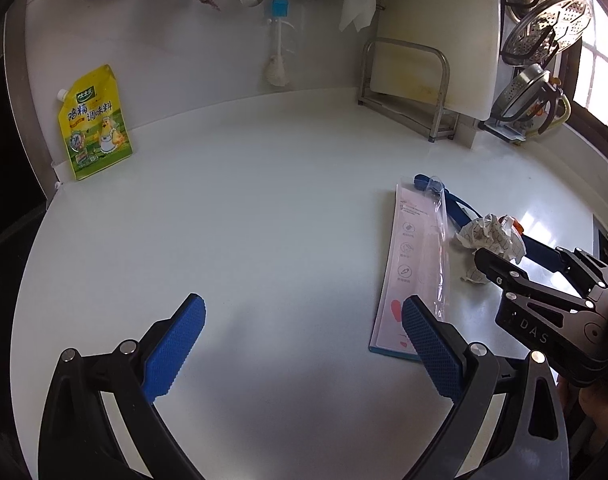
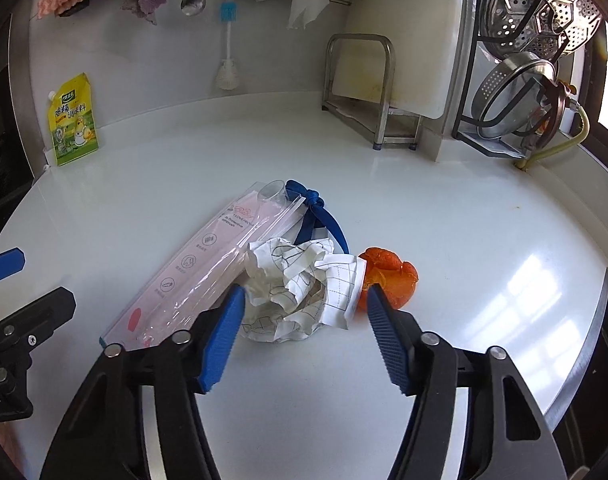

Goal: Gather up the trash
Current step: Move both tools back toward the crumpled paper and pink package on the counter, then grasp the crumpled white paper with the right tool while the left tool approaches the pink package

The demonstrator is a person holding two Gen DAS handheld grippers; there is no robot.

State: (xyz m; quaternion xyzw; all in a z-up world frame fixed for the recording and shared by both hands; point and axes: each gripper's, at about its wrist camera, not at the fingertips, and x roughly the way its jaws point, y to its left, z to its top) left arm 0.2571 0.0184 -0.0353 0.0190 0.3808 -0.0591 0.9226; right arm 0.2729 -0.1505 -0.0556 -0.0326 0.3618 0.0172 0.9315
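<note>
White kitchen counter [image 2: 444, 220]: our right gripper [image 2: 304, 320] brackets a crumpled paper wad [image 2: 291, 284], fingers spread and not yet touching. It looks light and crushable, best pinched across its middle. Beside it, a stiff pink toothbrush package [image 2: 199, 264] runs diagonally away. Our left gripper [image 1: 304, 344] hangs open over bare counter.

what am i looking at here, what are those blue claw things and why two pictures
Those claws are two hand-held grippers, each carried by a person. Each picture comes from a camera on one gripper, looking along its blue fingers. The left gripper is open over bare counter. The right gripper is open around a crumpled paper, not yet holding it. Beside the paper lie a pink package, a blue strap and an orange wrapper. A yellow pouch leans against the wall. Neither gripper holds anything.
</note>
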